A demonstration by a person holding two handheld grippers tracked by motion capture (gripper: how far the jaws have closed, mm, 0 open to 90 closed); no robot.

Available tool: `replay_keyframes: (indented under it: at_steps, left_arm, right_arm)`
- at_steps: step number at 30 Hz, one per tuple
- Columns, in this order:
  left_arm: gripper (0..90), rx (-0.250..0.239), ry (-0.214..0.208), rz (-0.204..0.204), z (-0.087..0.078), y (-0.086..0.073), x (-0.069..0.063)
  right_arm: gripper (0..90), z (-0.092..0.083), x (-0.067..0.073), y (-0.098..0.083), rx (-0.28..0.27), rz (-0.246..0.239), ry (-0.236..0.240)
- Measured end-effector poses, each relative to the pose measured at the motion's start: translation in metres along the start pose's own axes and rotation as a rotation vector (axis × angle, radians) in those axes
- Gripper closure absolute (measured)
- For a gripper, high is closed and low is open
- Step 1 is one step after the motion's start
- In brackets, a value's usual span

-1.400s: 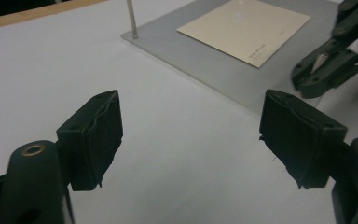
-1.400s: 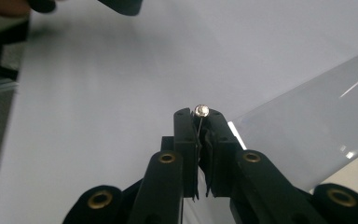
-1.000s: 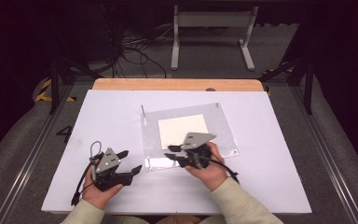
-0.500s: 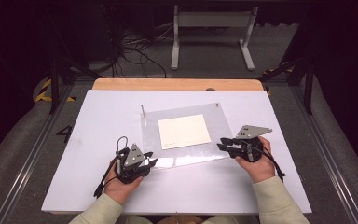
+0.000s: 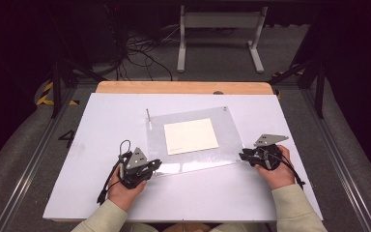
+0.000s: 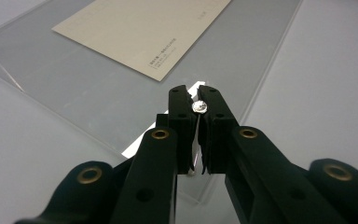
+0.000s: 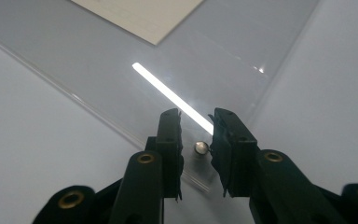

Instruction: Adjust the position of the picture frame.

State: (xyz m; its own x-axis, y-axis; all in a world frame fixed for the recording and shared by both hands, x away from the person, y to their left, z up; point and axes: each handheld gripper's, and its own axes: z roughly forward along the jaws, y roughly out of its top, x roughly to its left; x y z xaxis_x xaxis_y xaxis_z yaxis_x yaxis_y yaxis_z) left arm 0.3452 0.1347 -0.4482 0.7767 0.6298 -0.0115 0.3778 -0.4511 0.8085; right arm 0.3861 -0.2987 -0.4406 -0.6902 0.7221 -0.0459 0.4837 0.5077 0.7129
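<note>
Two hand-held grippers at one clear acrylic frame [image 5: 193, 140], flat mid-counter [image 5: 101, 125]
Left hand-held gripper [image 6: 194, 99] clamped on corner screw [image 6: 199, 107]; right hand-held gripper [image 7: 196, 114] open around its screw [image 7: 200, 148]. Stiff, slick, scratch-prone: best gripped by corners

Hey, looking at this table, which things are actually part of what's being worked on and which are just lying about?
In the job:
- clear acrylic frame, flat on the table
- cream card inside it
- small silver screw, pinched by the left hand-held gripper
- second silver screw, between the right hand-held gripper's open jaws

Lying about:
- thin metal pin by the frame's far left corner
- cables on the floor behind
</note>
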Motion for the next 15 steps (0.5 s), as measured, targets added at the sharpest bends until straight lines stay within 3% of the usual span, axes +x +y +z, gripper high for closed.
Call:
replay_keyframes:
  at_steps: [4, 5, 9, 12, 15]
  left_arm:
    - [84.5, 0.002, -0.001, -0.001, 0.000, 0.000, 0.000]
    - [84.5, 0.003, -0.001, -0.002, 0.000, 0.000, 0.000]
    - [84.5, 0.007, 0.000, -0.011, -0.003, -0.001, 0.002]
    - [84.6, 0.012, 0.021, -0.023, -0.008, -0.003, 0.009]
    - [84.6, 0.011, 0.044, -0.048, -0.014, -0.007, 0.017]
  right_arm:
    - [78.9, 0.003, -0.001, -0.002, 0.002, -0.002, 0.016]
    - [83.3, 0.002, 0.000, -0.002, 0.006, -0.018, -0.007]
    - [83.4, 0.001, 0.002, -0.002, 0.014, -0.022, 0.001]
    - [83.3, -0.001, 0.013, -0.001, 0.035, -0.056, 0.013]
    - [83.3, -0.005, 0.028, -0.002, 0.057, -0.093, 0.067]
